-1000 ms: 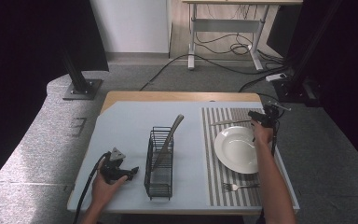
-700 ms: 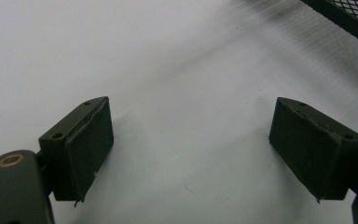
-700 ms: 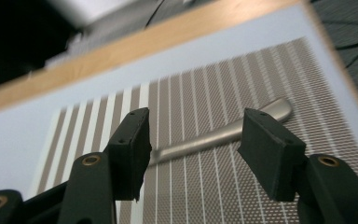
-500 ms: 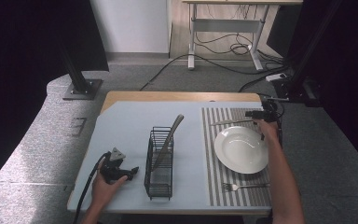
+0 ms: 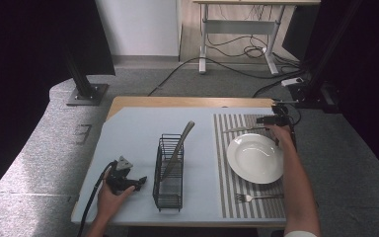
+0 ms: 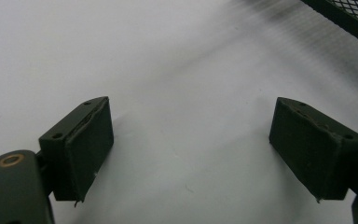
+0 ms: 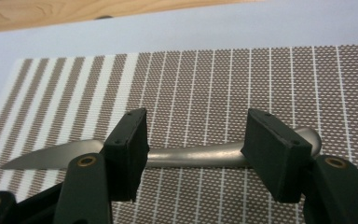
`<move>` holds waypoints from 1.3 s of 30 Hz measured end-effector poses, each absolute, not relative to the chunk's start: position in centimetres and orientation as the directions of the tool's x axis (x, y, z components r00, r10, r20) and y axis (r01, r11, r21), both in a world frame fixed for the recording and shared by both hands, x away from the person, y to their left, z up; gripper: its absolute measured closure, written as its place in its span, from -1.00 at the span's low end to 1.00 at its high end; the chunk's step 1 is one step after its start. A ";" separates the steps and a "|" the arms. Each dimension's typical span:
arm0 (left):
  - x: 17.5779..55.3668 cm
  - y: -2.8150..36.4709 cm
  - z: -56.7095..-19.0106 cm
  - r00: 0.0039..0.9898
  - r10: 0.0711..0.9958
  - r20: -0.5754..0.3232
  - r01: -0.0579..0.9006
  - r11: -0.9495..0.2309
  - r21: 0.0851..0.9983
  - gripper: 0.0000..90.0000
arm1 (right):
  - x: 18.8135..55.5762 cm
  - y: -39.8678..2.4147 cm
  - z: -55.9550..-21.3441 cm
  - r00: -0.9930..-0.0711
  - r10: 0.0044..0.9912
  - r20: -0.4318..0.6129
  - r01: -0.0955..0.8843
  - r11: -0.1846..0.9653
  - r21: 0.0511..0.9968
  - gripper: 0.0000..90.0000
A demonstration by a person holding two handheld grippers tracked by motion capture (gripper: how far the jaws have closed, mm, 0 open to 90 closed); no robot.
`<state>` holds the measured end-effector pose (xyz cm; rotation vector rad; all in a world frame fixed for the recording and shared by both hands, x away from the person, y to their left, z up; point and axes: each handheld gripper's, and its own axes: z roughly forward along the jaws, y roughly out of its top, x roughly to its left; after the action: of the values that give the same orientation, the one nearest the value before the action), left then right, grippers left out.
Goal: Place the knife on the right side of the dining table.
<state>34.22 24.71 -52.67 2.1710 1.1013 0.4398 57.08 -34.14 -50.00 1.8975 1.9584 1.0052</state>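
Right gripper [image 7: 193,154] jaws just opened, wide astride my silver table knife [image 7: 168,156]; its length runs crosswise between them.

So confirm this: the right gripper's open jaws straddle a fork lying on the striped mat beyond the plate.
Wrong on one point: it is a knife, not a fork. The right gripper view shows its pointed blade and handle lying on the striped mat, with the right gripper open astride it, beyond the plate. The fork lies at the mat's near end in the high view.
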 end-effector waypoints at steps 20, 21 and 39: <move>34.2 24.7 -52.7 0.590 0.807 0.003 0.587 -0.432 0.684 -0.71 | 58.2 -34.0 -50.7 -0.171 0.968 0.183 0.816 0.035 0.578 -0.08; 34.2 24.7 -52.7 0.590 0.807 0.002 0.588 -0.431 0.685 -0.71 | 58.1 -34.1 -50.9 -0.166 0.969 0.182 0.820 0.033 0.571 -0.07; 34.2 24.7 -52.7 0.590 0.808 0.002 0.588 -0.431 0.685 -0.71 | 55.3 -34.7 -47.8 -0.178 0.949 0.260 0.745 -0.043 0.666 -0.09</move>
<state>34.22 24.72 -52.67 2.1708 1.1016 0.4386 55.25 -34.71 -47.78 1.8057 1.9552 1.0421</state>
